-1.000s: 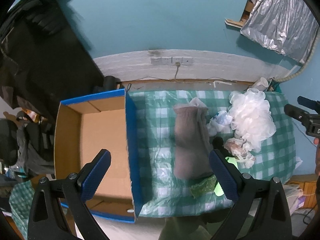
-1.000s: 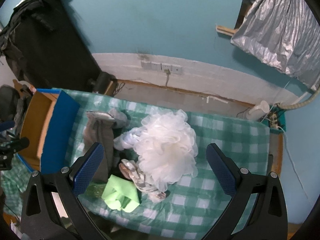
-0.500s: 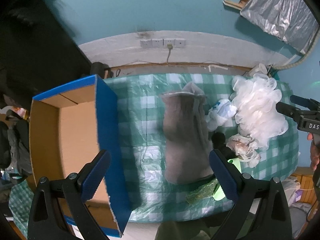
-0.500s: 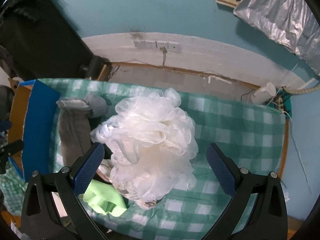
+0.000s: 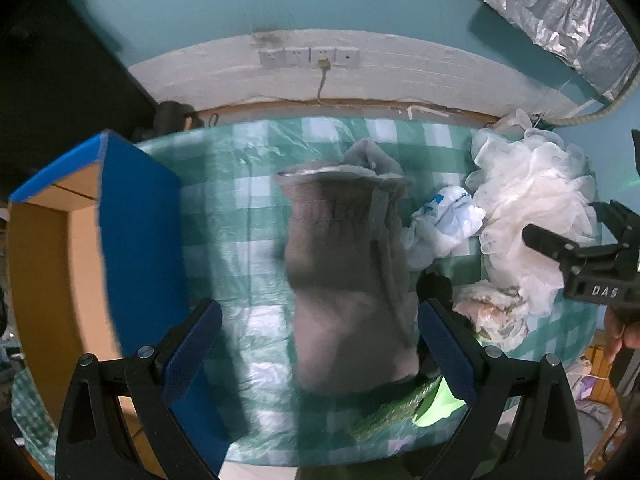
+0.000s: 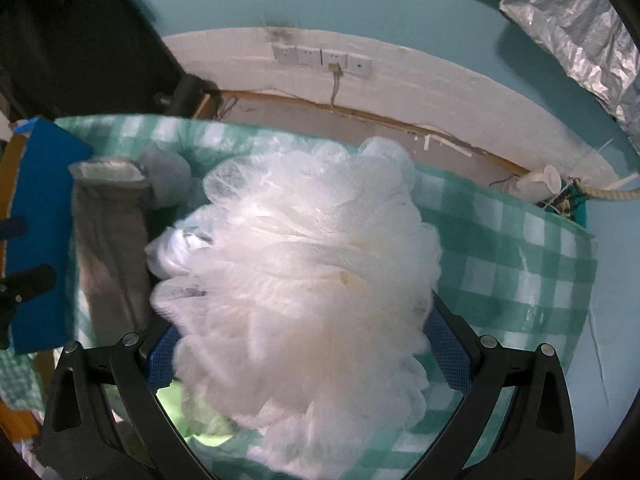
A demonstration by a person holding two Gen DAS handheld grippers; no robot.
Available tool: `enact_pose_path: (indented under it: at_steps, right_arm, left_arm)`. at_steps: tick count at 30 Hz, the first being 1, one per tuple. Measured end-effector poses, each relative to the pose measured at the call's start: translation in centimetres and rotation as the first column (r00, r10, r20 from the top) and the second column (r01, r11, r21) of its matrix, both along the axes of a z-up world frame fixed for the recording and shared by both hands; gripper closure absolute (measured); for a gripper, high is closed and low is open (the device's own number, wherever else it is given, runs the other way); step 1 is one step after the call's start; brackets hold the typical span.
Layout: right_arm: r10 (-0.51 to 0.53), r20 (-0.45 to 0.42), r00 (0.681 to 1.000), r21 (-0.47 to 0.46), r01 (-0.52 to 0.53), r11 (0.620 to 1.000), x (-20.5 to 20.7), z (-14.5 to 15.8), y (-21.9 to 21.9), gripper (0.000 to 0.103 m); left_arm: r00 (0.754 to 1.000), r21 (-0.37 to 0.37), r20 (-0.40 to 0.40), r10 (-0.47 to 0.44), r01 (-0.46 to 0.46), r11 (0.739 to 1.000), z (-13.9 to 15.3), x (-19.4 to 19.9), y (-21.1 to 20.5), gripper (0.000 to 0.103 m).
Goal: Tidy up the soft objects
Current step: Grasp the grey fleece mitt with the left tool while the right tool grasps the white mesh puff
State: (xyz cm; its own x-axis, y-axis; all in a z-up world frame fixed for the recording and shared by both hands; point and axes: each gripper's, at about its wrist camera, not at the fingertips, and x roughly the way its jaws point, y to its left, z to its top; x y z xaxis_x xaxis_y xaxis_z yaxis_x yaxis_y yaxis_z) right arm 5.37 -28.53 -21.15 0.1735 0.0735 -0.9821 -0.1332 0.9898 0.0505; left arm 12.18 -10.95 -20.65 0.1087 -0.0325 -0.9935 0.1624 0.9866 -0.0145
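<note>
Right wrist view: the right gripper (image 6: 304,344) has its fingers spread wide on either side of the white loofah (image 6: 296,272), pads half buried in the mesh and not yet clamped. Closing low around its core, rather than on the loose outer ruffles, should give a firmer hold. Left of it lies the grey sock (image 6: 110,240), then the box (image 6: 40,240) at the edge of the checked surface (image 6: 500,248). Seen from the left wrist, the left gripper (image 5: 316,352) hovers with fingers apart over the sock's near end; squeezing across its middle should stop it drooping on the way to the box.
</note>
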Motion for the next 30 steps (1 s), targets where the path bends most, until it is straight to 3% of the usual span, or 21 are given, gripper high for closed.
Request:
enact_pose_path:
  at_steps: [15,21,25,30]
  right_arm:
    - [-0.022,-0.099,0.995,-0.016,0.020,1.000,0.0,-5.2,-0.8,0.002]
    - [0.003,-0.083,0.997,-0.023,-0.005,1.000,-0.7,-5.3,-0.6,0.002]
    - [0.029,-0.051,0.998,-0.035,-0.031,0.999,-1.2,-4.6,-0.5,0.013]
    - [0.071,-0.021,0.997,-0.058,-0.073,0.996,-2.3,-3.8,-0.3,0.025]
  left_arm:
    - [0.992,0.045,-0.128,-0.017,0.022,0.999,-7.3,1.5,-3.0,0.004]
    - [0.986,0.075,-0.169,-0.004,0.017,0.997,-9.6,2.0,-3.4,0.004]
    - [0.981,0.044,-0.191,0.026,-0.018,0.999,-9.9,2.1,-2.6,0.004]
    - [0.978,-0.029,-0.196,0.066,-0.073,0.997,-10.4,1.9,-1.3,0.031]
